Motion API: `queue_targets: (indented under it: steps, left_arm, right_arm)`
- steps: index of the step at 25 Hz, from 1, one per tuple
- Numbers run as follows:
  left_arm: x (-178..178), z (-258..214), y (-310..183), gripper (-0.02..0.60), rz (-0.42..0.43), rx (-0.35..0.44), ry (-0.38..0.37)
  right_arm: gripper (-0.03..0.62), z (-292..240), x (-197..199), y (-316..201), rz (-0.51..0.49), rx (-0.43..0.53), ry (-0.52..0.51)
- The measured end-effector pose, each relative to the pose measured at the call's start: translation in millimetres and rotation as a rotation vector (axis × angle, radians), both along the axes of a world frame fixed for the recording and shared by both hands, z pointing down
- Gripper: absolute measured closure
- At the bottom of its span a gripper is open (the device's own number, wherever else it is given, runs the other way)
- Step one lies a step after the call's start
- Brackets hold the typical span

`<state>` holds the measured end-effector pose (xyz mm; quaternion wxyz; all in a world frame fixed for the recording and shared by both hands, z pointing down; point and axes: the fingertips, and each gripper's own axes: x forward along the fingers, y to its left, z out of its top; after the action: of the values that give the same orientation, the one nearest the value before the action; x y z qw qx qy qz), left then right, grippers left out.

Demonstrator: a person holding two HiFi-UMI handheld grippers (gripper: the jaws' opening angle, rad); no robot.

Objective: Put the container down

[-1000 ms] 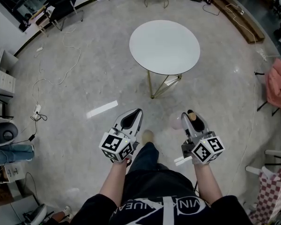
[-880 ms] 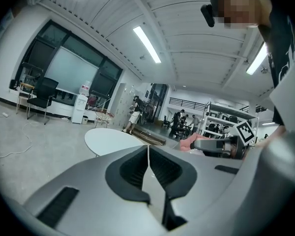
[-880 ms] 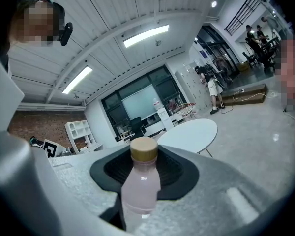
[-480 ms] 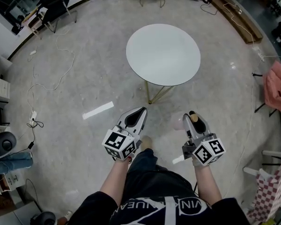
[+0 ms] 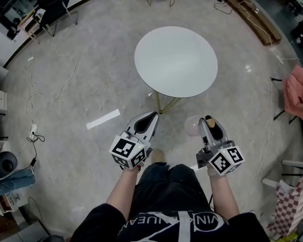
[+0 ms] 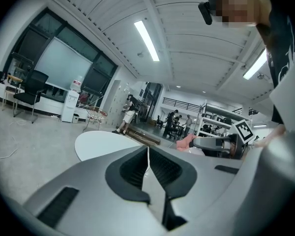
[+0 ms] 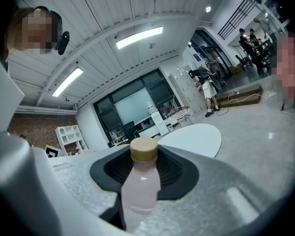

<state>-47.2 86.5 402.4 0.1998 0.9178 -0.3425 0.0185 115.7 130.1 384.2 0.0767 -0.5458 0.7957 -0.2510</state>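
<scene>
Right gripper view shows the right tool (image 7: 146, 163) clamped on an upright bottle (image 7: 140, 191) of pink liquid with a tan cap. The left tool (image 6: 148, 163) is clenched and empty. Both are over the floor (image 5: 91, 84), near the round desk (image 5: 175, 59).

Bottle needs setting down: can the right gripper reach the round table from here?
Probably not yet. The right gripper, shut on the pink bottle, hangs over floor short of the round table; nothing blocks the path.
</scene>
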Motion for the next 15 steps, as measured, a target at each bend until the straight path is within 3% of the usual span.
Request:
queue_targets:
  steps: [15]
  left_arm:
    - [-12.2,1.7,-11.1,0.566,-0.016,-0.003,0.015]
  right_arm:
    - [0.459,-6.0,-7.2,-17.2,-0.004,0.002,-0.008]
